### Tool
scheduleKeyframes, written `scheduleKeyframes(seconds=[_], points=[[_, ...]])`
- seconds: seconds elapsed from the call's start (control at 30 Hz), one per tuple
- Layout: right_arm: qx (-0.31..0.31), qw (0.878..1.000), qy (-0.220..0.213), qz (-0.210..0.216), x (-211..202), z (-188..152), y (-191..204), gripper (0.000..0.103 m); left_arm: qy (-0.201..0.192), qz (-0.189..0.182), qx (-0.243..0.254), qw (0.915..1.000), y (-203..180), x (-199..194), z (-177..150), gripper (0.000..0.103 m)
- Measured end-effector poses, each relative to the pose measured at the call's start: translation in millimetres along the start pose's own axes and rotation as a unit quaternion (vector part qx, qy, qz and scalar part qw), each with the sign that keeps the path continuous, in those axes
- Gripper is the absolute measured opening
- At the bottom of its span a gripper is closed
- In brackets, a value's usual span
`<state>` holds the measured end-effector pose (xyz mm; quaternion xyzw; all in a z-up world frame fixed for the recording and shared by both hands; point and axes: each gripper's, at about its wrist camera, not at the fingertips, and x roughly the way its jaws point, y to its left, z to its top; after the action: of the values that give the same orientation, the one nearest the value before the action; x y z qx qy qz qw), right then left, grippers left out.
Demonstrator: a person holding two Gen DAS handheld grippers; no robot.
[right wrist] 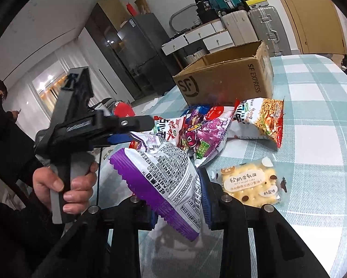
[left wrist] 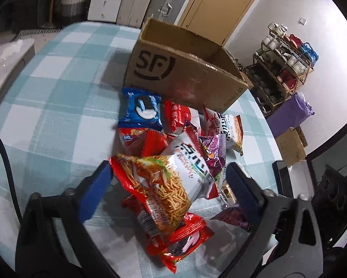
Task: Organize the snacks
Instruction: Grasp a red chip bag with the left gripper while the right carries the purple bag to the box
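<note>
My right gripper (right wrist: 173,199) pinches a purple-and-white snack packet (right wrist: 166,180) between its blue pads; the packet is lifted clear of the checked tablecloth (right wrist: 312,139) and fills the lower centre of the right wrist view. Its long axis runs from upper left to lower right, with the crimped purple edge facing the lens.

My left gripper (left wrist: 167,176) is spread wide, its blue pads (left wrist: 97,190) on either side of a noodle-snack bag (left wrist: 168,185) in the lower centre of the left wrist view. The pads do not touch the bag. The bag's long axis runs roughly from upper left to lower right, so the fingers straddle its shorter width.

The remaining snack pile (left wrist: 173,129) lies directly beyond the left fingers, toward mid-frame. The open cardboard box (left wrist: 182,74) stands just behind the pile, in the upper centre, open side up. In my judgement, the box is the destination, lying straight ahead of both grippers. The right one, already loaded, is ready to travel. A cream biscuit packet (right wrist: 249,183) lies apart from the pile, just beside the right gripper at lower right of that view.

The box interior is hidden from both cameras. Lower packets in the pile are overlapped and cannot be counted. A red packet (left wrist: 180,243) beneath the noodle bag is partly covered.
</note>
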<state>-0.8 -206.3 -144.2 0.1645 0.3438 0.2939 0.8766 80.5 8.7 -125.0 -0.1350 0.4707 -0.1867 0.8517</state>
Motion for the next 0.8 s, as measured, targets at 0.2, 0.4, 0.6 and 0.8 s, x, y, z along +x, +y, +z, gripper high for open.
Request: scheduleKeyframes(seconds=[0.2, 0.4, 0.6, 0.8], points=[[0.004, 1.0, -0.004, -0.007, -3.0, -2.5, -3.2, 0.03, 0.026, -0.04, -0.033, 0.9983, 10.8, 10.4, -7.1, 0.056], [0.004, 1.0, -0.003, -0.012, -3.1, -3.5, -0.5, 0.03, 0.011, -0.048, -0.023, 0.9985, 16.3, -2.4, -12.7, 0.039], [-0.003, 1.0, 0.0, -0.015, -0.7, -2.9, 5.5, 0.03, 0.005, -0.068, -0.028, 0.9973, 27.3, -14.1, -18.1, 0.031], [-0.001, 1.0, 0.001, -0.02, 0.7, -0.3, 9.2, 0.03, -0.006, -0.081, -0.029, 0.9963, 32.6, -23.0, -17.7, 0.029]])
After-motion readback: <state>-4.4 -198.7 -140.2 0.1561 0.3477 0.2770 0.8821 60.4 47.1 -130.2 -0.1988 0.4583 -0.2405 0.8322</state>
